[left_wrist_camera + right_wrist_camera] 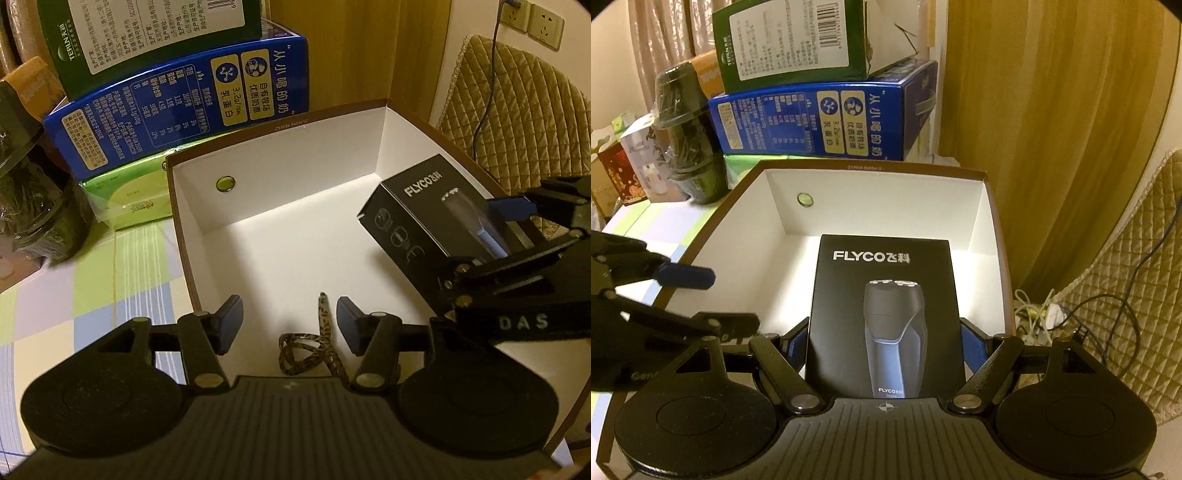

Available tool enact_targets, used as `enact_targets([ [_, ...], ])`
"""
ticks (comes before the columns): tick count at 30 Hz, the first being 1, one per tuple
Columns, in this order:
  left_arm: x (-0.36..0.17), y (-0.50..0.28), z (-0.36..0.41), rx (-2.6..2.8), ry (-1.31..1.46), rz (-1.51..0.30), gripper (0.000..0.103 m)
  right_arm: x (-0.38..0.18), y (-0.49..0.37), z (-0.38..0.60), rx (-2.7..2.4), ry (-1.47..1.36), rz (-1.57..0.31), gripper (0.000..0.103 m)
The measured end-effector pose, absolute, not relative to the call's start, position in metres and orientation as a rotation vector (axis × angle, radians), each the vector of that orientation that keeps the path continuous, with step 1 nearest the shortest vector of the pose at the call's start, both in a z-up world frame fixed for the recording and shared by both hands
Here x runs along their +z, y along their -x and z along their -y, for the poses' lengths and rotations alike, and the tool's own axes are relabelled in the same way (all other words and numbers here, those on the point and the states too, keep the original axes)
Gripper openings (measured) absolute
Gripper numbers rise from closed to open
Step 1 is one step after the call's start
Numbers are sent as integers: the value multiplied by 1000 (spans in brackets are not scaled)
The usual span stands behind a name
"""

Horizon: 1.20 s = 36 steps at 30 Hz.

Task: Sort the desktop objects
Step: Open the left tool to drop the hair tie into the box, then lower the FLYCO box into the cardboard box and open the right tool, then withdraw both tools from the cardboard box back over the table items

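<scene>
A large open carton point(273, 129), white inside and brown outside, lies under both grippers. My left gripper point(290, 325) stands open over its near floor. A leopard-print strap point(317, 347) lies loose on the white floor just beside the right pad, not pinched. My right gripper point(884, 343) is shut on a black FLYCO shaver box point(882, 295), blue pads on its two long sides, holding it tilted over the carton point(871, 170). In the left wrist view the shaver box point(424, 221) hangs at the carton's right side. One blue pad of the left gripper's fingers point(687, 277) shows at the left.
Behind the carton are stacked a blue milk box point(192, 110), a green box point(147, 33) on top and a light green pack point(133, 199) below. A dark wrapped bottle point(687, 136) stands at the left. A quilted chair point(517, 110) and cables point(1071, 314) are on the right.
</scene>
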State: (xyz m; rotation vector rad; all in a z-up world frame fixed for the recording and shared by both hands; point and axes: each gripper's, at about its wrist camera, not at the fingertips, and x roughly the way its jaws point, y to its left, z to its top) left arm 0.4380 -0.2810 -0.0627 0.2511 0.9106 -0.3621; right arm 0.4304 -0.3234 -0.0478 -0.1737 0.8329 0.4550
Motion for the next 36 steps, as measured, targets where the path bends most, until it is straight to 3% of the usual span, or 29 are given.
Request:
enact_targets([
  [7, -61, -436, 280, -367, -245, -908, 54, -45, -431, 332, 459, 150, -783, 90],
  [15, -50, -427, 276, -385, -232, -884, 66, -30, -404, 343, 501, 144, -775, 101],
  [23, -34, -406, 269, -417, -215, -861, 77, -19, -377, 351, 511, 108, -788, 101],
  [36, -10, -359, 244, -393, -189, -844, 83, 1, -326, 353, 464, 63, -763, 101],
])
